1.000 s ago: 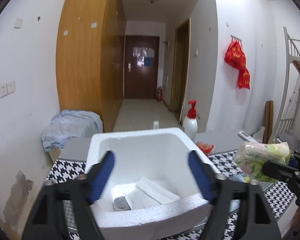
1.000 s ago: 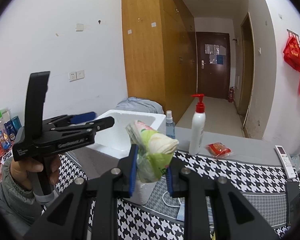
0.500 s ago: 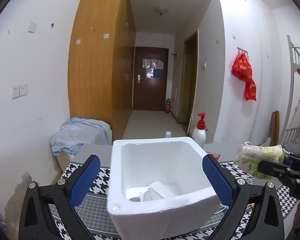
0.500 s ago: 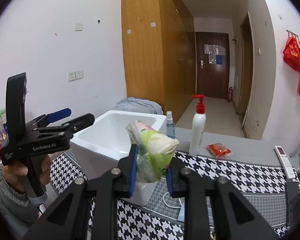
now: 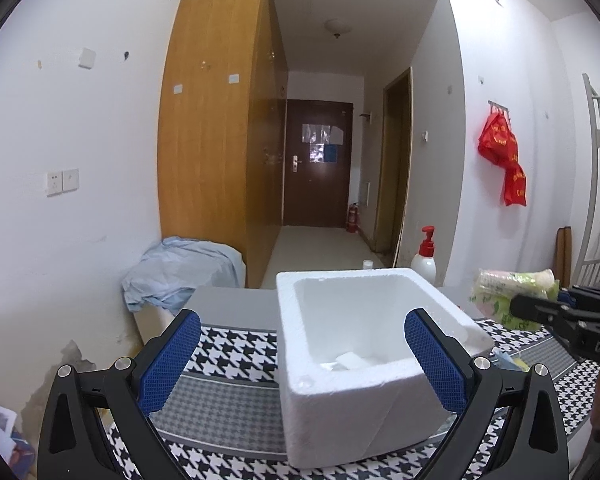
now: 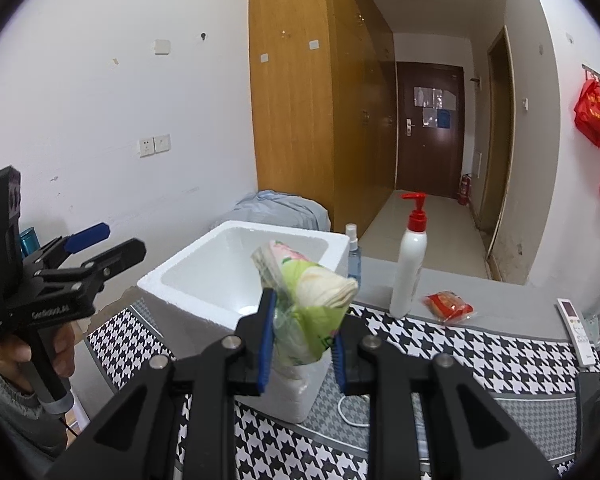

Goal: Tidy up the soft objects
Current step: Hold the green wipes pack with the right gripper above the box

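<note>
White foam box (image 5: 364, 364) sits before the wide-open, empty left tool (image 5: 300, 360); right tool (image 6: 302, 334) clamps a tissue pack (image 6: 308, 300).

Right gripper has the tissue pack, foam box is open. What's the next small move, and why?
Probably carry the right gripper forward over the foam box before releasing: its fingers clamp the tissue pack, the box sits just ahead, and the left gripper stands wide open and empty.

The houndstooth-covered table (image 6: 480, 356) carried a white foam box (image 5: 352, 408), pump bottle (image 6: 410, 276), spray bottle (image 6: 353, 254), red packet (image 6: 448, 306) and remote (image 6: 576, 326).
</note>
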Available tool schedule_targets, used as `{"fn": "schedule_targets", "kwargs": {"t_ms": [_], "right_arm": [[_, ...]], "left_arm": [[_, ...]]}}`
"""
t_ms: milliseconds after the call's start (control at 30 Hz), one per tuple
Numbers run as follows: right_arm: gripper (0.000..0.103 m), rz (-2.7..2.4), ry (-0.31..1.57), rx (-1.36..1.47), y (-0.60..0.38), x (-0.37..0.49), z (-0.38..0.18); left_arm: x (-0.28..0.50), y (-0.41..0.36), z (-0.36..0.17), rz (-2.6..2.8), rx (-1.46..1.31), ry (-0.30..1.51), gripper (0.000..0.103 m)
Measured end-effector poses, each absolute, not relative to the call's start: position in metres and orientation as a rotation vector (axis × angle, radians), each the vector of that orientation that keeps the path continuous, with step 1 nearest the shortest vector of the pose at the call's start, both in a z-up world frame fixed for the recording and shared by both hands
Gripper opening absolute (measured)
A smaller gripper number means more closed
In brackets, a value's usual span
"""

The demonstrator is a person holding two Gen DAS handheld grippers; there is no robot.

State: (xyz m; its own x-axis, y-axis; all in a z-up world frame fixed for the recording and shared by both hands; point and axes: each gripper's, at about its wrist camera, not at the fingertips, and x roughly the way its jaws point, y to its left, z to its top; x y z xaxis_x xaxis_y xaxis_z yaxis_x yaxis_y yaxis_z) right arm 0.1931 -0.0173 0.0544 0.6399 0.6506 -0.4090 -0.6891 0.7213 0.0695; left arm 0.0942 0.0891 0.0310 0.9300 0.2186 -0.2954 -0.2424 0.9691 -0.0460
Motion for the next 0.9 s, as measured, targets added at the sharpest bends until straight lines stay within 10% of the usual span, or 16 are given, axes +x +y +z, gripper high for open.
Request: {"fn": "schedule_targets", "kwargs": {"t_ms": [900], "right_arm": [[0.028, 0.792, 0.429, -0.108, 0.037, 0.201, 0.066]], "left_arm": [[0.066, 0.109, 0.02, 0.247, -0.111, 0.311, 0.102]]}}
